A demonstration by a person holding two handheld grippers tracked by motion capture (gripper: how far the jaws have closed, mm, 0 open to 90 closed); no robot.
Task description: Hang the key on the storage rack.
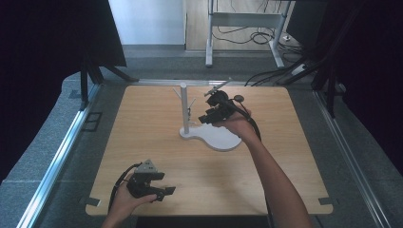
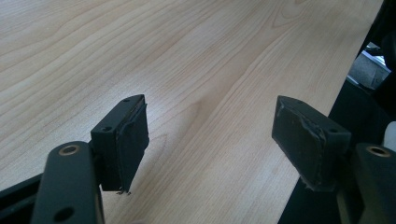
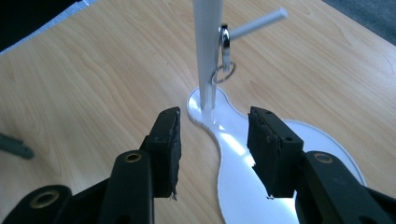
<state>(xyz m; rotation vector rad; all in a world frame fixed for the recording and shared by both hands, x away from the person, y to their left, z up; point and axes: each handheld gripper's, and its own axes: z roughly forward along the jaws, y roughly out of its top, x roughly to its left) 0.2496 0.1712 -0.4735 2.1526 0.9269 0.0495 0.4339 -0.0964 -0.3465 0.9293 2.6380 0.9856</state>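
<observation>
**White peg stand w/ metal rings, both grippers empty**

White stand, a flat peanut-shaped base w/ a thin upright post and slim side pegs, sits on the light wooden table, a bit beyond centre. In the right gripper view, small shiny metal rings, linked one under another, hang at the root of one peg right beside the post; how many links can't be told.

Right gripper, black, is held over the base's wide lobe, pointing at the post. Its jaws stand apart w/ nothing between them; the right gripper view has the base's narrow waist showing through the gap. Right hand wraps the grip, forearm reaching in from the bottom edge.

Left gripper is near the table's front edge, well apart from the stand, held in the left hand, grey three-cornered plate on top. Jaws spread wide, empty; bare wood grain btwn them in the left gripper view.

Grey carpet floor surrounds the table; a metal desk frame w/ cables stands behind.
</observation>
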